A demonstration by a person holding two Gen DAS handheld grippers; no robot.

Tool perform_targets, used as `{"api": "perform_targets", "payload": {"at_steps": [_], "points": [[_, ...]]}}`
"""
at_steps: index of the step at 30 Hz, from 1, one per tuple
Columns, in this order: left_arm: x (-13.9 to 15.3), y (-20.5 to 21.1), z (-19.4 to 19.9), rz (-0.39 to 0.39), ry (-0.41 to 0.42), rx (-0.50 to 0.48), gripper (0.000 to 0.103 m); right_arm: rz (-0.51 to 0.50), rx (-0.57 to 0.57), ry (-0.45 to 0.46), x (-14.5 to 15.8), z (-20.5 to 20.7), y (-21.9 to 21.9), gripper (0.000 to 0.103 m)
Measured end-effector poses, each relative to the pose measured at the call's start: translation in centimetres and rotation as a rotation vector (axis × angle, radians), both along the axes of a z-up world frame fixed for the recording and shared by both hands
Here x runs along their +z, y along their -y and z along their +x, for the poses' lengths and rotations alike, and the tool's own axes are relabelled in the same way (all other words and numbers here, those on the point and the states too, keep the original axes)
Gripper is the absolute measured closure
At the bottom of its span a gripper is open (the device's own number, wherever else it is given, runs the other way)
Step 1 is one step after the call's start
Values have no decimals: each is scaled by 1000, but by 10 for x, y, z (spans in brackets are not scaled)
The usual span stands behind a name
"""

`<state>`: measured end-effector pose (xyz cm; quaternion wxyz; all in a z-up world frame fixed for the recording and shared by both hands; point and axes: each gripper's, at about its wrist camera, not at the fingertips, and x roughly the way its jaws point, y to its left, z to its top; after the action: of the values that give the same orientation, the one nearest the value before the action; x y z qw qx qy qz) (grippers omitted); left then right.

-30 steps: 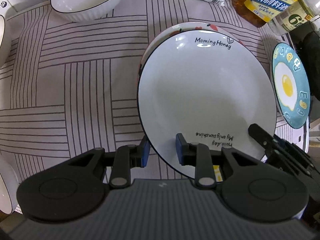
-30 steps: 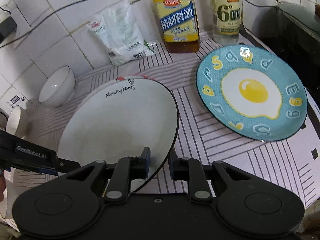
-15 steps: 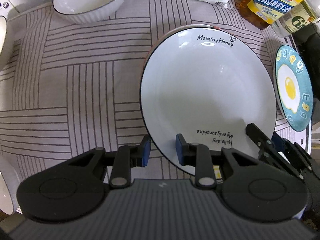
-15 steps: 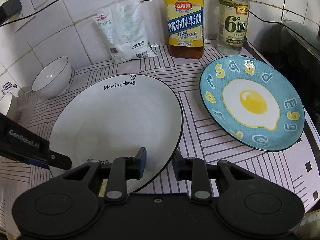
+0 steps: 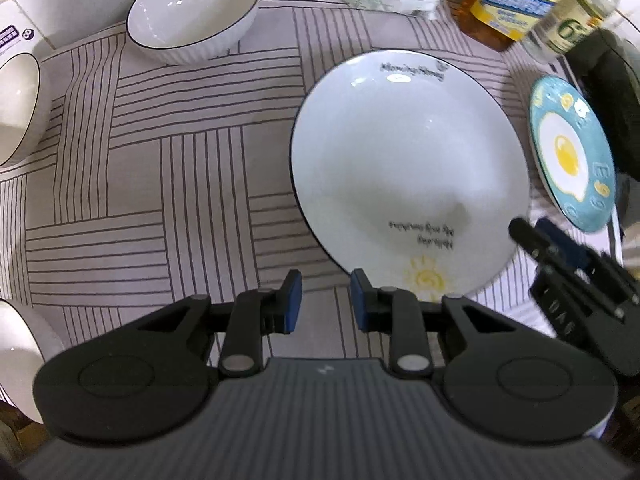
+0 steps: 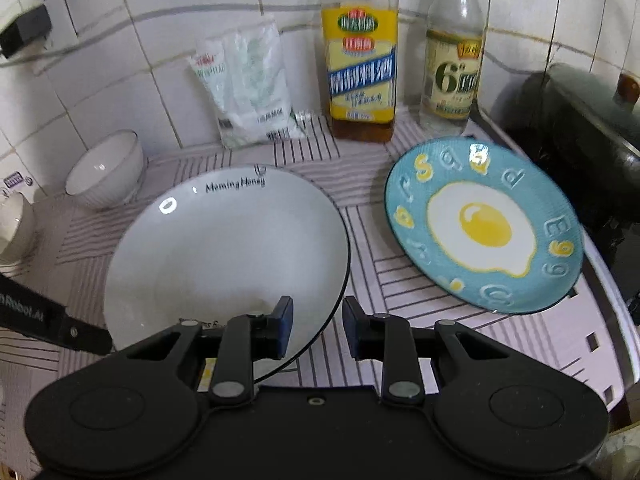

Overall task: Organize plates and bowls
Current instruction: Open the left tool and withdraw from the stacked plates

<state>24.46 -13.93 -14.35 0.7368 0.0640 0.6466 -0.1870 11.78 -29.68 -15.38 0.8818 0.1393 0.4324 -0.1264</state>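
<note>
A white "Morning Honey" plate (image 5: 408,168) (image 6: 228,256) lies flat on the striped cloth, covering another plate beneath it. My left gripper (image 5: 326,296) is open and empty just off the plate's near-left rim. My right gripper (image 6: 318,326) is open at the plate's near-right rim, its left finger over the rim; it also shows in the left wrist view (image 5: 560,256). A blue fried-egg plate (image 6: 484,224) (image 5: 572,152) lies to the right. A white ribbed bowl (image 5: 192,16) (image 6: 106,174) stands at the back left.
More white bowls sit at the left edge (image 5: 18,106) and near left (image 5: 20,360). A yellow-labelled bottle (image 6: 362,56), a clear bottle (image 6: 452,52) and a white packet (image 6: 248,84) stand against the tiled wall. A dark pot (image 6: 580,120) is at the right.
The white plate has come down flat onto the plate beneath. Both grippers have opened wider and drawn back from its rim.
</note>
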Motion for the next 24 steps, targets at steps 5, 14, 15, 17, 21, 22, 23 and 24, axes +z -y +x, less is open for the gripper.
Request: {"api": "perform_targets", "payload": {"at_steps": [5,14,15,17,21,22,23,24], "points": [[12,-3,-14,-4,13,-52,78,-32,27,56,27,-21,1,71],[40,-8,-45,-28,49,-137,74,-106,62,118,66,-62,-3,50],[43,-8,-48,-27,54,-149,73,-108,53,111,68,-66,-3,47],[49,-7,-54,-23,68,-168,70,-104,20,102,72,-74,1,42],[60,-5,-62,-23,80,-197,68,-53,-23,128,79,-92,14,37],[63,-3,-64,-24,87,-214,68,-49,-27,134,80,-96,16,37],[67,-1,-67,-23,97,-229,65,-44,-26,140,82,-100,19,36],[69,2,-69,-22,109,-240,63,-43,-27,149,85,-104,22,35]]}}
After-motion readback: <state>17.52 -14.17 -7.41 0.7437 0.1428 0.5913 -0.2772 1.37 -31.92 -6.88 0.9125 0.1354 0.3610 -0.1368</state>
